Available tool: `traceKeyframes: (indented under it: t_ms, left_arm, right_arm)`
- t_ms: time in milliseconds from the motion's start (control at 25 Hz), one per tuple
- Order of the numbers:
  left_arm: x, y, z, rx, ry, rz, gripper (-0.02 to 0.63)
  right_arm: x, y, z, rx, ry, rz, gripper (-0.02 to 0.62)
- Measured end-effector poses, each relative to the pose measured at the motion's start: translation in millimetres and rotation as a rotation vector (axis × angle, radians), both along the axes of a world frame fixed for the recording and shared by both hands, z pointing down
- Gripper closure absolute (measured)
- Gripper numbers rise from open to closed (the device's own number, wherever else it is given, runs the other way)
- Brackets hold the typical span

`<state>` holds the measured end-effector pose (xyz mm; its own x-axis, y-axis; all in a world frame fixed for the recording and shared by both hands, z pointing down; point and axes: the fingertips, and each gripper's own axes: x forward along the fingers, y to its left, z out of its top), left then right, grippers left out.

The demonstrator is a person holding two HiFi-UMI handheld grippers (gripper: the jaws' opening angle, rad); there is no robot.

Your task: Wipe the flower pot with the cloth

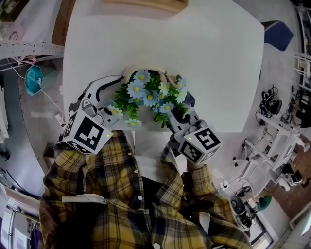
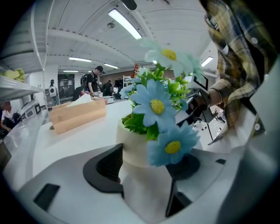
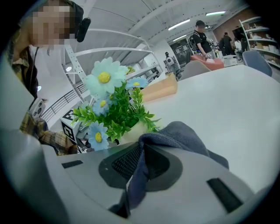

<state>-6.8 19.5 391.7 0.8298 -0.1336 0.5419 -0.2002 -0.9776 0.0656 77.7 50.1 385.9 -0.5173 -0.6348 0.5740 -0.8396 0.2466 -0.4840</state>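
A white flower pot (image 2: 133,151) with blue daisies and green leaves (image 1: 148,95) stands near the front edge of the white table (image 1: 218,73). My left gripper (image 1: 115,97) reaches in from the left with the pot between its jaws. Its left pad (image 2: 109,164) lies against the pot's side; a flower hides the other pad. My right gripper (image 1: 182,115) sits at the pot's right side, shut on a dark grey-blue cloth (image 3: 175,135). The cloth (image 1: 189,100) bunches over the jaws, close to the leaves.
A wooden box (image 1: 146,4) lies at the table's far edge, also visible as the wooden box (image 2: 76,114) behind the pot. A blue chair (image 1: 277,34) stands at the far right corner. Metal shelving (image 1: 24,53) is on the left. A person (image 2: 92,81) stands in the background.
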Motion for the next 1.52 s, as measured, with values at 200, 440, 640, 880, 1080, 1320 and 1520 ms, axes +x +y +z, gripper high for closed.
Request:
traceKeyframes:
  t_ms: [200,440,640,880,1080,1320,1520]
  left_arm:
    - [1.3,-8.5,3.1,-0.008,-0.001,0.0,0.321]
    - [3.5,-10.2,3.5,-0.014,-0.008,0.007,0.319]
    - [0.4,-10.3,4.9,-0.009,-0.022,0.015,0.321]
    - [4.3,-15.5,6.3,-0.003,-0.042,0.028,0.321]
    - [4.4,-16.2,5.5,-0.005,-0.042,0.024,0.322]
    - [3.4,-20.8,7.9,0.003,-0.052,0.012,0.339]
    - [0.2,-20.5,8.4,0.018,-0.048,-0.014,0.347]
  right_arm:
    - [4.8,-12.1,2.1,-0.021,-0.013,-0.02,0.575]
    - [16.8,-20.7,0.0,-0.032,-0.044,-0.011,0.574]
    - [16.9,-29.5,1.2,-0.041,-0.052,-0.056,0.575]
    - [26.2,-49.2,2.4,-0.045,-0.046,-0.117,0.574]
    - [29.1,-64.1,1.3,-0.054,-0.076,-0.167,0.574]
    - [30.7,-85.4,2.4,-0.069,-0.124,-0.208,0.574]
    - [27.4,-92.1,3.2,-0.101,-0.192,-0.248,0.574]
